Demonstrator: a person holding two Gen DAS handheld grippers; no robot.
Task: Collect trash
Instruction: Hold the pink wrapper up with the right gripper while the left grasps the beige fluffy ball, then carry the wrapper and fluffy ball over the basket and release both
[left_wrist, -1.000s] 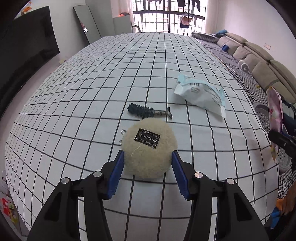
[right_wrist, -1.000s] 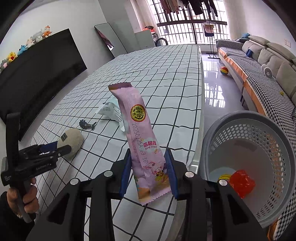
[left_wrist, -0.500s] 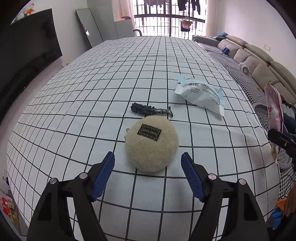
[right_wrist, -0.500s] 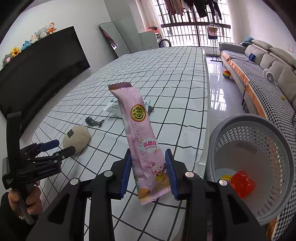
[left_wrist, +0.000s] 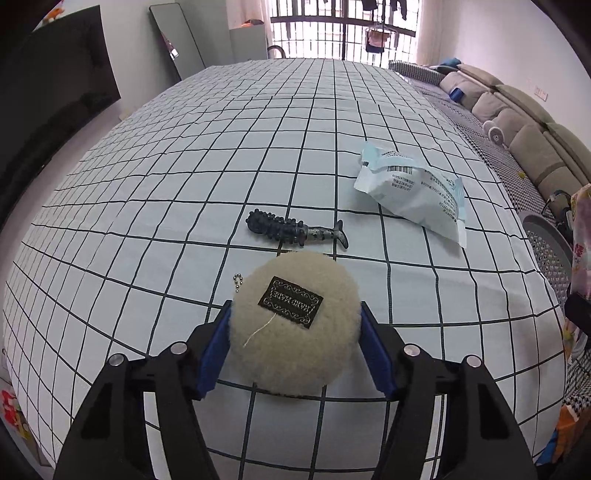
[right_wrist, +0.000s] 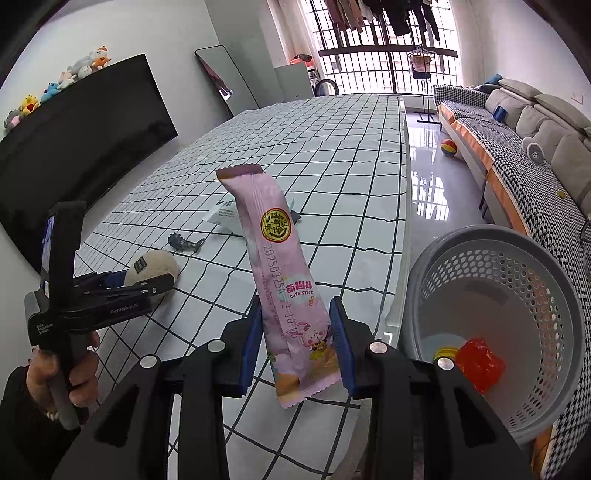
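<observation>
The left tool (left_wrist: 295, 332) is clenched on the puff (left_wrist: 295, 325), with a blue pad pressed against each side; the puff rests on the tabletop (left_wrist: 147, 206). The right tool (right_wrist: 297, 345) is clenched on the lower part of the wrapper (right_wrist: 284, 277), which is held upright above the tabletop edge, just beside the basket (right_wrist: 443, 258).

The puff is judged soft, light and compressible; it is best held across its widest part, where the pile gives and the pads can seat. The wrapper is judged light, thin and slippery; hold is best taken across its flat faces, away from the crimped ends.

Beyond the puff, a dark toy (left_wrist: 291, 230) and a white pouch (left_wrist: 413, 192) lie on the tabletop.

The puff's label and the pad contact are shown only in the left view. The basket interior, holding a red piece (right_wrist: 480, 363) and a yellow item (right_wrist: 445, 352), is shown only in the right view, as is the hand (right_wrist: 70, 380) on the left tool.
</observation>
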